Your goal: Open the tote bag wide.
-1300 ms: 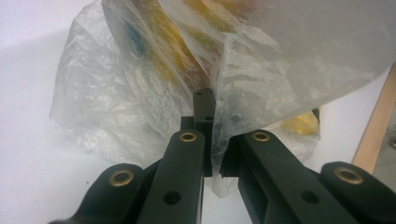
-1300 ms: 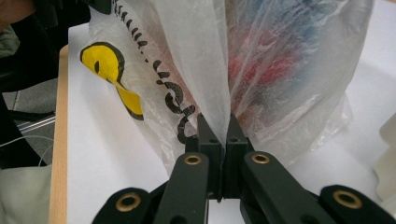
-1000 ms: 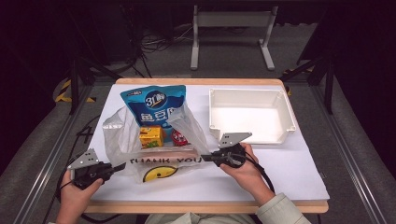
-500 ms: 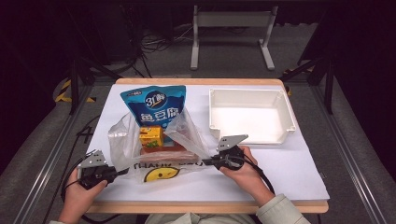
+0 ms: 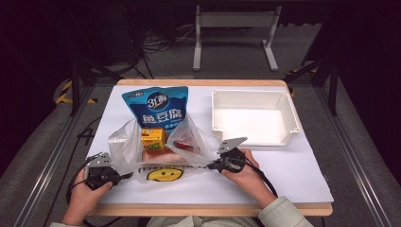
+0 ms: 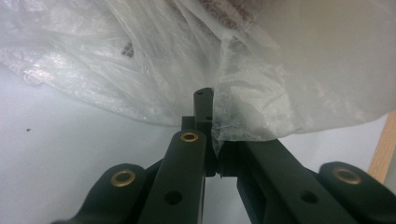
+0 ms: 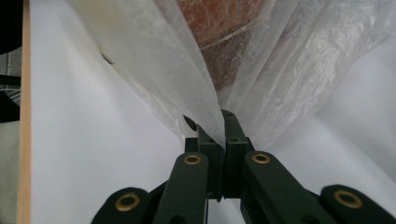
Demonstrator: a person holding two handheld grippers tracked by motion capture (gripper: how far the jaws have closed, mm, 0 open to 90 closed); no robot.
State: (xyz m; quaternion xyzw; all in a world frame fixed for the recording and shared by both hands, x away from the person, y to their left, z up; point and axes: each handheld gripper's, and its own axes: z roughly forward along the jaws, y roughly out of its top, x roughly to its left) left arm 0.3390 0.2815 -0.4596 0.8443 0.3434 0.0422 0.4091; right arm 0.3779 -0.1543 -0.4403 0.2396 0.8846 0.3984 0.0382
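Clear plastic bag (image 5: 156, 156) stretched between our two grippers.
We see the left gripper (image 5: 124, 176) and right gripper (image 5: 211, 165) each clenched on a bag edge.

The blue pouch (image 5: 157, 108) reads "3口鲜 鱼豆腐"; the plastic bag (image 5: 158, 161) bears a smiley sign.
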